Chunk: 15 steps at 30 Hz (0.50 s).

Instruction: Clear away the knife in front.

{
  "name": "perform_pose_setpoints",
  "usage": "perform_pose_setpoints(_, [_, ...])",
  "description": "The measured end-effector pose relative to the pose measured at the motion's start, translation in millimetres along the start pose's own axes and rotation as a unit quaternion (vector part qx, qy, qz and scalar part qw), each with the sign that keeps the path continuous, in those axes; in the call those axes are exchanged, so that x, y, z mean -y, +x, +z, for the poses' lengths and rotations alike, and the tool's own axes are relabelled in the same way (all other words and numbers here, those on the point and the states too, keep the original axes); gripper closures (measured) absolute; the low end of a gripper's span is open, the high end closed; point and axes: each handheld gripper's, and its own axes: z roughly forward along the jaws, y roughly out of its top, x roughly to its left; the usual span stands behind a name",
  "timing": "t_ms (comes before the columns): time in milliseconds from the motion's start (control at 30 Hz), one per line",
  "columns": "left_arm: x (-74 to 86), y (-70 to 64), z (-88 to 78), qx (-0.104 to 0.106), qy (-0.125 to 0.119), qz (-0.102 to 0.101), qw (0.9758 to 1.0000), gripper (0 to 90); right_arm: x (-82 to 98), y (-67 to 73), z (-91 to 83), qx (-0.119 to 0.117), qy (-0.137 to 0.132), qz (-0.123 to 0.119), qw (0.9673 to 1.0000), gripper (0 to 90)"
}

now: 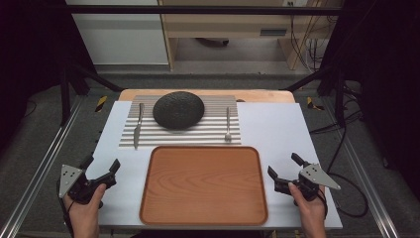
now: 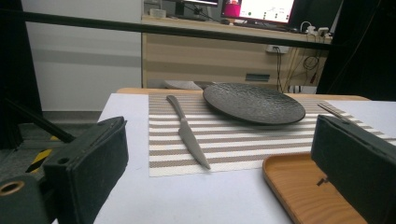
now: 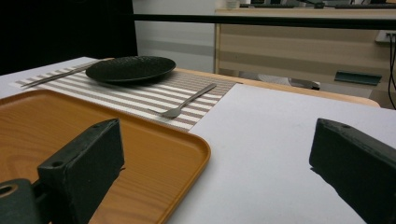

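Tray (image 1: 204, 184) flanked by grippers (fingers spread), white margins bare.

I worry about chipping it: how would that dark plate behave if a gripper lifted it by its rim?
The plate looks rigid and probably heavy for its size. Its pebbled surface may help grip. The low rim lies flat on the striped mat, so getting fingers under it looks awkward.

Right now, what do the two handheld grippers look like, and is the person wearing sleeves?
The left gripper and right gripper are black, each with two blocky matte jaws and a grey three-cornered plate dotted with small holes on top. A black cable loops from the right one. No sleeves show: the forearms coming in from the bottom are bare.
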Motion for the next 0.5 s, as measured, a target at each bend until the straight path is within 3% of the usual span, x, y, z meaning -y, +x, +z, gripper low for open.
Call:
perform_pose_setpoints(267, [-3.3,-16.8,12.1,0.002,0.012,0.034,0.9994,3.3,0.3,-0.6,4.8,0.017,0.011,0.009,0.9998,3.1])
perform_pose_setpoints(300, [-5.5,-22.4,17.5,0.011,0.035,0.050,0.9981,3.7,0.0,-0.8,4.9,0.016,0.010,0.012,0.9997,3.3])
perform_pose_setpoints(333, [-7.3,-25.7,20.4,0.006,0.053,0.069,0.9962,3.9,-0.2,-0.9,5.1,0.017,0.011,0.016,0.9997,3.5])
perform_pose_setpoints(367, [-7.3,-25.7,20.4,0.006,0.053,0.069,0.9962,4.7,-0.2,-0.9,5.1,0.017,0.011,0.016,0.9997,3.5])
perform_pose_setpoints(400, [-9.0,-29.9,22.8,0.000,0.064,0.091,0.9938,4.7,0.0,-1.2,5.5,0.021,0.013,0.020,0.9995,3.6])
perform_pose_setpoints(500, [-13.5,-35.9,25.3,0.013,0.070,0.091,0.9932,5.9,-0.6,-3.0,6.7,0.026,0.013,0.049,0.9984,4.7])
